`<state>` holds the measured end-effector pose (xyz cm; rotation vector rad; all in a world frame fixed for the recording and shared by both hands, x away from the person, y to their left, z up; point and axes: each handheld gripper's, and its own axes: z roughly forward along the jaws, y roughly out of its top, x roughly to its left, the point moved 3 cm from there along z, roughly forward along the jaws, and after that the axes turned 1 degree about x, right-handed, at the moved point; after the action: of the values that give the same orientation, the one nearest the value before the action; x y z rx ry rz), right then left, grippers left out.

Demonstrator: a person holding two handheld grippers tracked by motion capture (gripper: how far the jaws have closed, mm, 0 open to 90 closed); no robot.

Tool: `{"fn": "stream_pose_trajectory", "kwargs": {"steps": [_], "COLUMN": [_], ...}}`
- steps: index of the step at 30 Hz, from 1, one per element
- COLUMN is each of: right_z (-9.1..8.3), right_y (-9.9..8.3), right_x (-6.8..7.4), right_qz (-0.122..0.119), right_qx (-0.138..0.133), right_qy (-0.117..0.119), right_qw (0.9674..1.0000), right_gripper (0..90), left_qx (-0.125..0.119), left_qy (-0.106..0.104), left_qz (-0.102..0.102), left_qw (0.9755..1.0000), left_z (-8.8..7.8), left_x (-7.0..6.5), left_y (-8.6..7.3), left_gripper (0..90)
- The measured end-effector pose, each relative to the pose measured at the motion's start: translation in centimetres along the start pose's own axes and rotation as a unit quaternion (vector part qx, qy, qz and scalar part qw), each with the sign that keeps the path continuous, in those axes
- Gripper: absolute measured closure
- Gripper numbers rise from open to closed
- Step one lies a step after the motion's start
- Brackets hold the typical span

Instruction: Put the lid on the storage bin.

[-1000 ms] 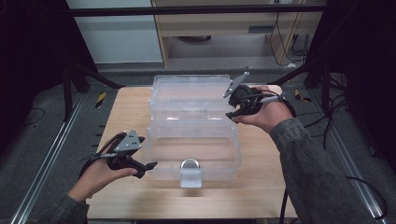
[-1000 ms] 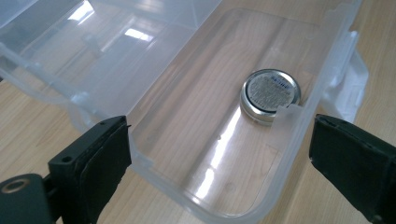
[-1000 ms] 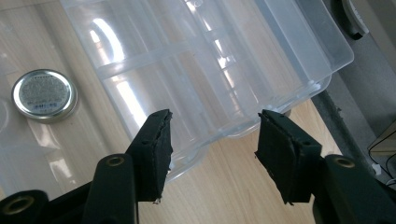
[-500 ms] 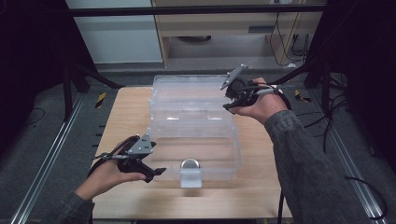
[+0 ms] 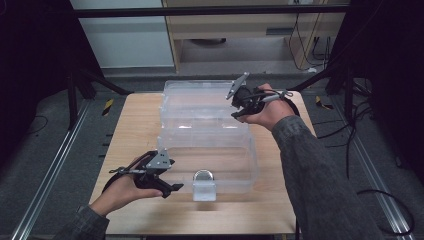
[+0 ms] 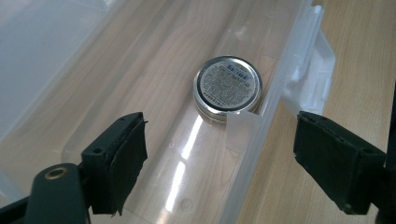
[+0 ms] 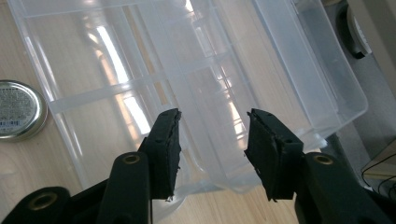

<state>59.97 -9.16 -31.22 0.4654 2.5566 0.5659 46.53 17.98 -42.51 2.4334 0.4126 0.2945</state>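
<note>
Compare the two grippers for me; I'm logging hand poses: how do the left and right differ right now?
The left gripper is spread wide, straddling the clear box near wall; the right gripper is open less. The left is low at the near-left corner; the right hovers over the far lid. Both are empty.

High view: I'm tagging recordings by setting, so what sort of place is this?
Probably a lab or workshop recording station, not a home: a small wooden table hemmed by dark frame legs, floor rails, and loose cables trailing across the floor.
</note>
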Motion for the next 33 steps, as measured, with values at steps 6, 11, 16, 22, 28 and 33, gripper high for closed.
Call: {"fn": "stream_pose_trajectory", "kwargs": {"steps": [6, 11, 16, 22, 28, 33], "right_z": [1.7, 2.6, 3.0, 3.0, 3.0, 3.0], "right_y": [0.3, 0.4, 0.4, 0.5, 0.5, 0.6], "right_x": [0.3, 0.5, 0.7, 0.8, 0.9, 0.8], "right_qz": [-0.009, -0.015, -0.023, -0.027, -0.028, -0.029], "right_qx": [0.016, 0.023, 0.025, 0.027, 0.028, 0.028], "right_qy": [0.015, 0.023, 0.023, 0.02, 0.02, 0.023], "right_qw": [0.9997, 0.9994, 0.9992, 0.9991, 0.999, 0.9989], "right_gripper": [60.1, 65.0, 69.9, 71.6, 72.6, 73.4], "left_qx": [0.012, 0.019, 0.024, 0.037, 0.052, 0.053], "left_qy": [-0.01, -0.013, -0.022, -0.022, -0.031, -0.032], "left_qz": [0.001, -0.001, -0.005, -0.007, -0.008, -0.009], "left_qw": [0.9999, 0.9997, 0.9995, 0.9991, 0.9981, 0.9981], "left_z": [0.8, 1.2, 1.2, 1.4, 1.5, 1.6], "left_x": [-0.1, -0.1, -0.1, 0.1, -0.2, -0.3], "left_y": [-0.3, -0.7, -1.1, -1.5, -1.7, -1.9], "left_gripper": [27.3, 35.3, 43.7, 56.1, 65.9, 72.3]}}
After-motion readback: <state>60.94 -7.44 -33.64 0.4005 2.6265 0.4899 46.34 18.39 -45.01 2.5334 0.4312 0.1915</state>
